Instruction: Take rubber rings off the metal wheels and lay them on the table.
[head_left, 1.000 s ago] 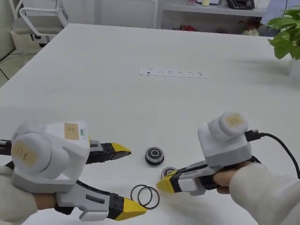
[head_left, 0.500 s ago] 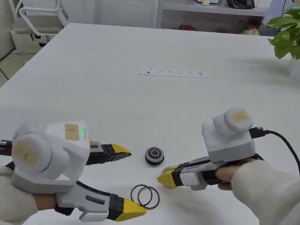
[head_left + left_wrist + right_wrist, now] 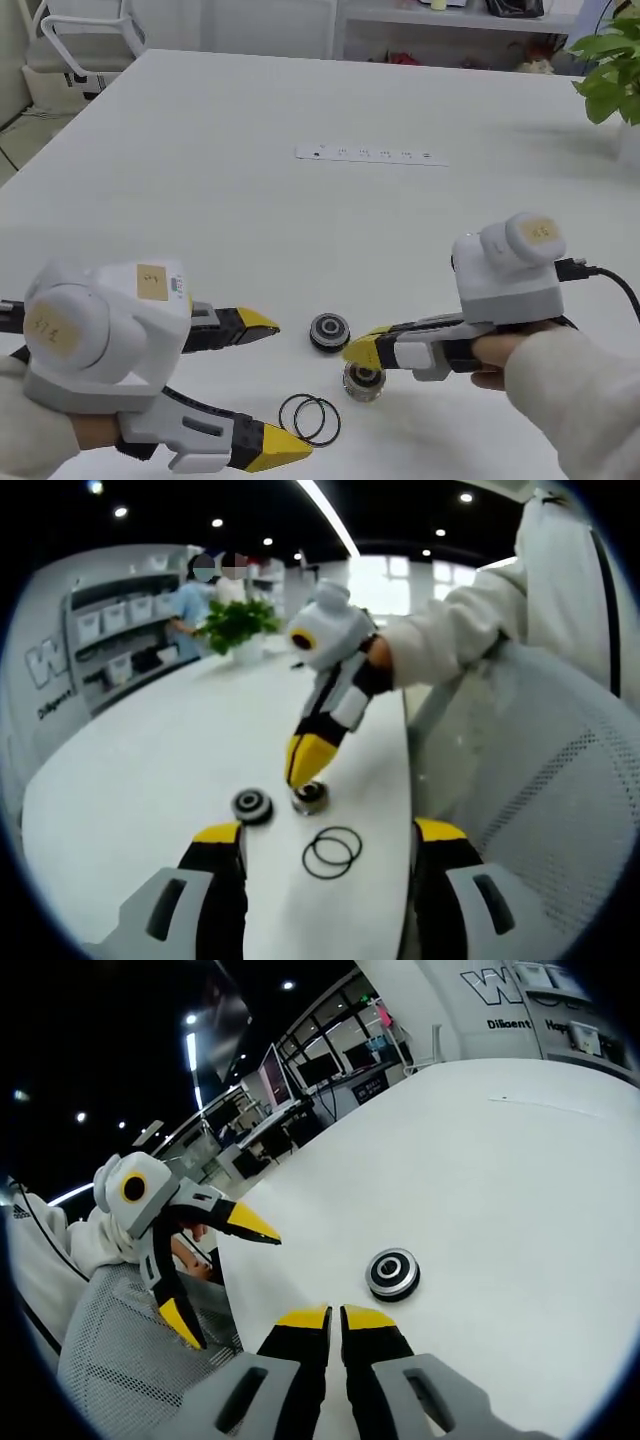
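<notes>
Two wheels (image 3: 330, 331) in head view, one wheel (image 3: 393, 1272) in right gripper view.

In the head view the left hand-held gripper (image 3: 285, 388) is cut off by the left and lower edges, so the hand behind it is hardly seen. The metal wheel (image 3: 362, 381) under the right hand-held gripper (image 3: 352, 350) is blurred, and the yellow tip hides its upper edge. In the right gripper view the jaws stand almost together; whether a rubber ring is between them, I cannot tell. On the bench (image 3: 200, 180), the sockets of the power strip (image 3: 370, 154) are too small to make out. The right edge cuts off the plant (image 3: 610, 70).
</notes>
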The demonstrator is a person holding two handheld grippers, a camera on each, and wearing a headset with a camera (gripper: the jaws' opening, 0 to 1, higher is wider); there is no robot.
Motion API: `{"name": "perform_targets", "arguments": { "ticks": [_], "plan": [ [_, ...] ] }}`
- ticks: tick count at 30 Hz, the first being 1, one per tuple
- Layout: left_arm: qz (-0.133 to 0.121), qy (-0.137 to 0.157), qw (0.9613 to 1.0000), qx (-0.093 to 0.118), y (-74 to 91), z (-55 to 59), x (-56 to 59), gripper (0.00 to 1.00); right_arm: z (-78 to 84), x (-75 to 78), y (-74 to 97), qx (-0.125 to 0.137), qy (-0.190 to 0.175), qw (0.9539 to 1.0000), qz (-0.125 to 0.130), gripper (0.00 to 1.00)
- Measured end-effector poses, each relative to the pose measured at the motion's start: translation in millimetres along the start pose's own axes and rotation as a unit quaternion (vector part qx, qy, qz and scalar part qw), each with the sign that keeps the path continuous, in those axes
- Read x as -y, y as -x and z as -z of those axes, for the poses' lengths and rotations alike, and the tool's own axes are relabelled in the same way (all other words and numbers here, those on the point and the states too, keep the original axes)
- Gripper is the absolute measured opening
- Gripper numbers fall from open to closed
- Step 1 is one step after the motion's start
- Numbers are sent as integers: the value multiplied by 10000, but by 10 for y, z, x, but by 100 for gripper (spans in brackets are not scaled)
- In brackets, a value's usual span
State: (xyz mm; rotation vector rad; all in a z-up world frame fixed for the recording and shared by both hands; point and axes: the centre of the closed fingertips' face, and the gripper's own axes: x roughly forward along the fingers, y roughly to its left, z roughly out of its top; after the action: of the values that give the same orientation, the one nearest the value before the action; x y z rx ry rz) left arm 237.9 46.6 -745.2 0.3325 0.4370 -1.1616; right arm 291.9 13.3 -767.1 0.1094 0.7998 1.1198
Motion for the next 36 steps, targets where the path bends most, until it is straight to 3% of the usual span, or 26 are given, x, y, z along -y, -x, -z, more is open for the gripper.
{"name": "perform_targets", "arguments": {
  "ticks": [11,17,20,24,27,30,32,34,36],
  "plan": [
    [-35,48,10000,69,3,-39,-21,68,-105,78,61,227,-69,9997,112,1],
    [-275,189,9993,182,50,-117,-151,66,-155,140,110,341,-141,9991,212,0],
    [-364,291,9977,497,97,-273,-186,65,-180,187,138,410,-191,9986,288,0],
    [-435,227,9975,501,137,-376,-220,65,-159,215,136,379,-185,9984,378,0],
    [-492,151,9959,738,202,-599,-263,63,-139,207,119,337,-175,9986,359,0],
    [-524,160,9944,905,258,-748,-302,62,-135,199,113,312,-129,9988,355,0],
    [-575,38,9945,873,273,-806,-340,62,-139,200,112,313,-134,9988,340,0],
    [-693,-68,9954,658,271,-793,-409,60,-143,203,110,315,-128,9988,344,0],
    [-714,-227,9950,660,252,-858,-452,60,-146,200,108,319,-131,9988,342,0]
  ]
}}
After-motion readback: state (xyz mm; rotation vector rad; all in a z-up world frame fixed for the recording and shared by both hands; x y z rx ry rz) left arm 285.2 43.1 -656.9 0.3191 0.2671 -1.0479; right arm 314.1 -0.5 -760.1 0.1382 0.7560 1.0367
